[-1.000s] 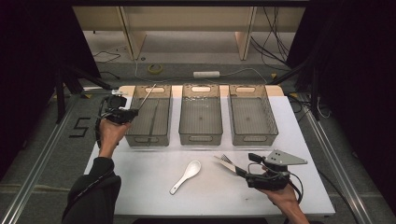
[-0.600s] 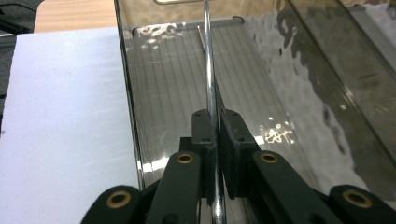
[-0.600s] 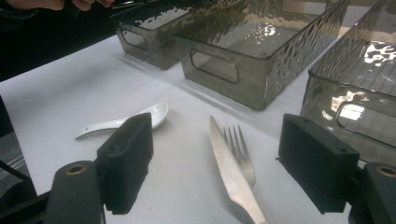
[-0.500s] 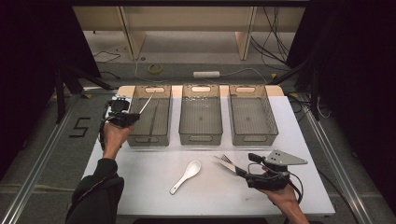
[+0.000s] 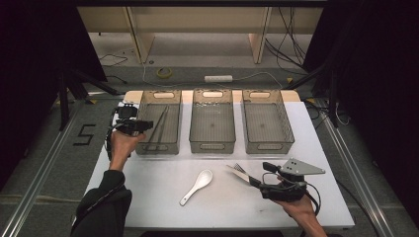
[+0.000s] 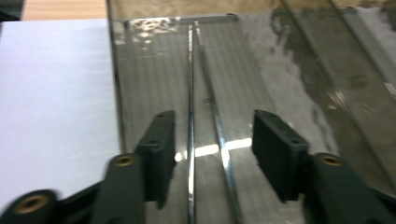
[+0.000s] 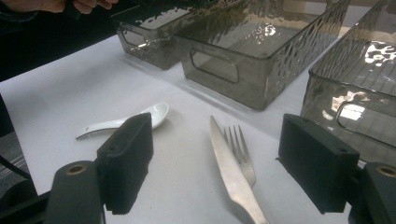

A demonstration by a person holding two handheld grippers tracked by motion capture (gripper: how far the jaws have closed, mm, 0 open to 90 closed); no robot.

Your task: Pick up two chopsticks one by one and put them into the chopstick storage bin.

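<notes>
A black numeral "5" [image 5: 85,134] is marked on the floor.

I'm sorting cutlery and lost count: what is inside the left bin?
The left bin holds a pair of metal chopsticks lying lengthwise on its floor. The left gripper hangs open over them and covers their near ends.

My left gripper [image 5: 143,126] is raised at the far left on an extended forearm, its jaws spread wide. My right gripper [image 5: 254,181] sits low at the near right, pointing left, its jaws likewise wide apart.
</notes>
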